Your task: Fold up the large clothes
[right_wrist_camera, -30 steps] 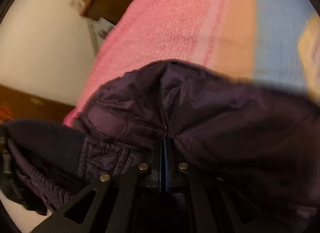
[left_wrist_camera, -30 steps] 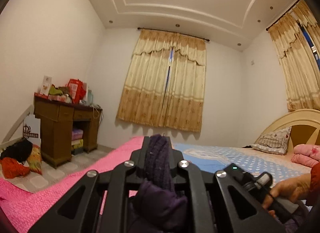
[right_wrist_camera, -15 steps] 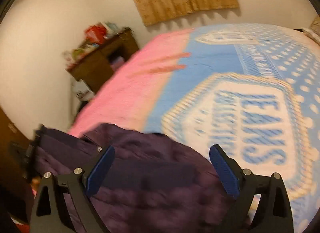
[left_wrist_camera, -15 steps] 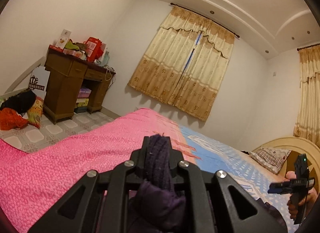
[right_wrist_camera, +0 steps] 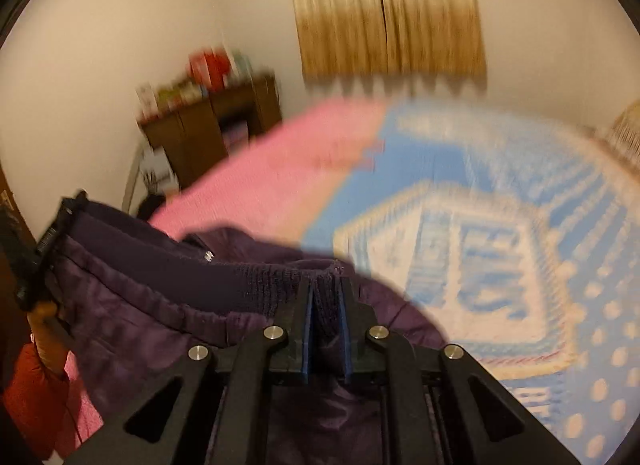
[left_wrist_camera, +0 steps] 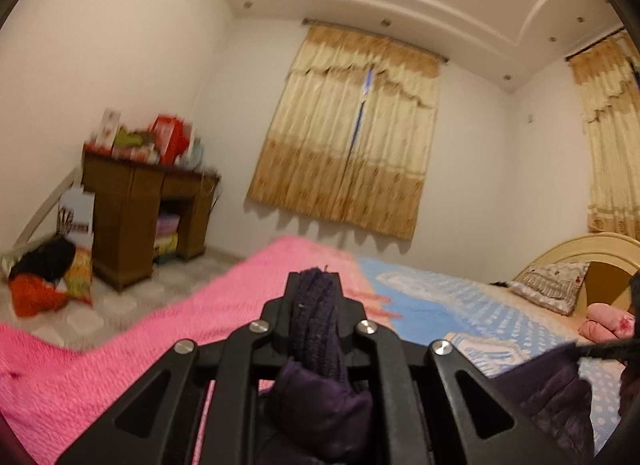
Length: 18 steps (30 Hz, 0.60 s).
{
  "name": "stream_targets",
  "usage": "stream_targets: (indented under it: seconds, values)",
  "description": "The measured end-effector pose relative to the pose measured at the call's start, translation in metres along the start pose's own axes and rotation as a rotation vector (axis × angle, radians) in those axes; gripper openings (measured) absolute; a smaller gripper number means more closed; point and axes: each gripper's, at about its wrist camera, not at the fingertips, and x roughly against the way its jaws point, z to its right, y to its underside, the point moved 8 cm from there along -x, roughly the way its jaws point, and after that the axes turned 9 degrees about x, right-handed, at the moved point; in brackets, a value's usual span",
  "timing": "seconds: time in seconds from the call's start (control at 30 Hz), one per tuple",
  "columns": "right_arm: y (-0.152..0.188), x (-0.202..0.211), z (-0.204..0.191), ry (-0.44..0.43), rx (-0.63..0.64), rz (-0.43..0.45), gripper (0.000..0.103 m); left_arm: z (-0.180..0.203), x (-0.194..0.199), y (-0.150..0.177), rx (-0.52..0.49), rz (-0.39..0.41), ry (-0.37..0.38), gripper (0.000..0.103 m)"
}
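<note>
While the left wrist view shows only a knit bunch, your right view shows the purple jacket [right_wrist_camera: 132, 305] stretched between both tools. Your left hand-held gripper [left_wrist_camera: 316, 305] is clamped on its ribbed hem. Your right hand-held gripper [right_wrist_camera: 325, 301] has just been closing and pinches that hem too.

Blurred, perhaps unreadable blue lettering on the bedspread [right_wrist_camera: 492, 265]; nothing else legible.

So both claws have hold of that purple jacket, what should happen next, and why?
Probably draw the two hands apart to pull the ribbed hem taut. Both the left gripper and right gripper pinch the jacket, which sags bunched between them above the bed.
</note>
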Motion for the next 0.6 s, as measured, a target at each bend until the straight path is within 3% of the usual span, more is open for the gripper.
stream_targets:
  seconds: [0.07, 0.13, 0.23, 0.33, 0.4, 0.43, 0.47, 0.5, 0.57, 0.6]
  values:
    - [-0.018, 0.037, -0.004, 0.057, 0.028, 0.117, 0.01, 0.008, 0.004, -0.014, 0.002, 0.04, 0.011, 0.013]
    - [-0.038, 0.046, -0.002, 0.098, 0.025, 0.189, 0.009, 0.013, -0.007, -0.029, 0.027, 0.058, 0.019, 0.013]
    - [-0.06, 0.034, 0.015, 0.169, 0.007, 0.216, 0.009, 0.008, -0.056, -0.03, 0.076, -0.013, -0.039, 0.013]
    - [-0.051, -0.02, 0.037, 0.229, -0.027, 0.134, 0.009, -0.014, -0.117, 0.018, 0.061, -0.175, -0.2, 0.014]
    - [-0.021, -0.073, 0.044, 0.284, -0.001, 0.012, 0.009, -0.04, -0.154, 0.073, 0.026, -0.389, -0.364, 0.015]
    - [0.003, -0.101, 0.046, 0.307, 0.023, -0.062, 0.009, -0.057, -0.168, 0.099, 0.071, -0.532, -0.419, 0.017]
    - [0.034, -0.133, 0.047, 0.302, 0.015, -0.183, 0.009, -0.071, -0.174, 0.113, 0.131, -0.618, -0.45, 0.024]
    - [0.047, -0.141, 0.049, 0.299, 0.001, -0.247, 0.009, -0.085, -0.176, 0.12, 0.187, -0.662, -0.485, 0.031]
    - [0.04, -0.143, 0.051, 0.306, 0.012, -0.255, 0.01, -0.105, -0.179, 0.133, 0.258, -0.73, -0.53, 0.047]
    - [0.043, -0.147, 0.049, 0.309, 0.028, -0.277, 0.011, -0.107, -0.18, 0.134, 0.271, -0.738, -0.524, 0.047]
